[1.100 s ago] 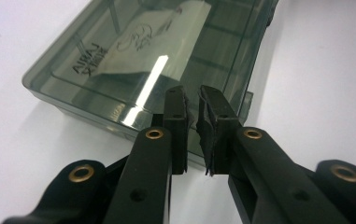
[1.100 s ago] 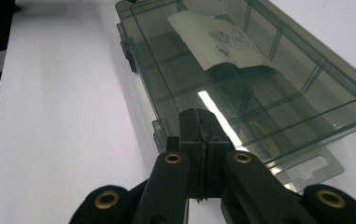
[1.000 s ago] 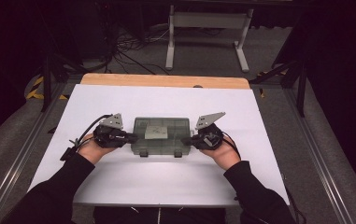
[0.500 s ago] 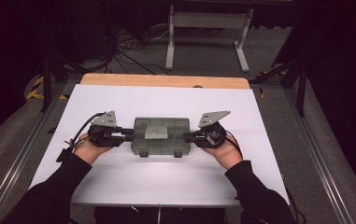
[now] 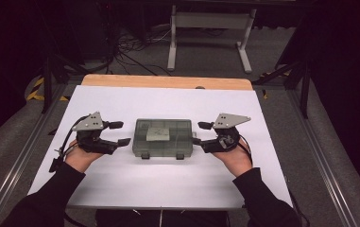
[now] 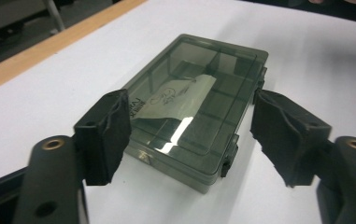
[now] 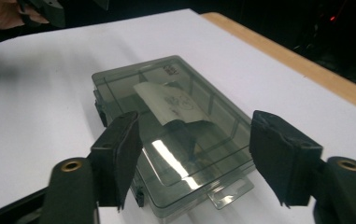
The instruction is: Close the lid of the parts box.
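From the high view I have the smoky plastic compartment box (image 5: 163, 138) lying flat at the centre of the white table top (image 5: 168, 184), lid shut, its two latches on the 6 o'clock edge. My left gripper (image 5: 120, 133) sits just off the box's 9 o'clock end and my right gripper (image 5: 200, 134) just off its 3 o'clock end, neither touching it.

The left gripper view gives me what the overhead cannot: the dividers under the tinted lid, a paper label (image 6: 175, 100) with printing inside, and a clear gap between each black pad and the box (image 6: 199, 112). The right gripper view shows the box (image 7: 171, 126) from the opposite end, with a clear hang tab (image 7: 229, 192) sticking out of the near short side, and my other hand with its gripper at 11 o'clock. The high view alone shows the wooden table edge (image 5: 168, 82) at 12 o'clock and the stand legs on the floor beyond.

Both sets of jaws have just been opening and now stand released, nothing pinched between them. A second ago both grippers were pressed against the box's ends; now they have backed away outward, and the box lies where it was.
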The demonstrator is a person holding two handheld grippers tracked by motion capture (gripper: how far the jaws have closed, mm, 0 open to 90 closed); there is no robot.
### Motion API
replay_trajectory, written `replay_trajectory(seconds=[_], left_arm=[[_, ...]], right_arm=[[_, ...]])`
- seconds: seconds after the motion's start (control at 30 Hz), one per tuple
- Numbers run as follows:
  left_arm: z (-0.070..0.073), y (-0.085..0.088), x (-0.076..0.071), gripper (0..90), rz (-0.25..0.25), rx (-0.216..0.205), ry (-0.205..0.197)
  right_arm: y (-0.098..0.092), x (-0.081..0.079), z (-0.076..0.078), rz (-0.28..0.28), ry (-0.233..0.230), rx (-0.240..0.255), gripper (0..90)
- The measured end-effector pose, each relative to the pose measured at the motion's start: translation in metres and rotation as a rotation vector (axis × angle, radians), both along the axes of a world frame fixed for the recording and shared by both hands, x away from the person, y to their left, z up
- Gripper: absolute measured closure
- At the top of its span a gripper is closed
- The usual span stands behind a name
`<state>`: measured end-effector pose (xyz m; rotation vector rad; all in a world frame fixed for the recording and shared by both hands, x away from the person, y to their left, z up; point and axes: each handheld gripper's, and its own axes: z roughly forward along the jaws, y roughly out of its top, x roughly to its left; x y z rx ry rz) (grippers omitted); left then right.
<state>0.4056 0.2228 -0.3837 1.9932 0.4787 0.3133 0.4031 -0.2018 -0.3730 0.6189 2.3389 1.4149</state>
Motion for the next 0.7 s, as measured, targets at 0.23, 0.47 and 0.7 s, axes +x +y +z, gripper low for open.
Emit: replay_trajectory(seconds=[0.23,0.47,0.7], left_arm=[[-0.002,0.014,-0.011,21.0,0.037,-0.058,-0.031],[-0.008,0.024,-0.021,16.4,0.063,-0.108,-0.047],[-0.017,0.034,-0.030,11.0,0.097,-0.159,-0.074]], right_arm=[[-0.013,-0.013,0.003,-0.031,-0.064,0.048,23.2],[-0.023,-0.023,0.002,-0.074,-0.096,0.067,18.2],[-0.036,-0.031,-0.006,-0.110,-0.121,0.096,13.5]])
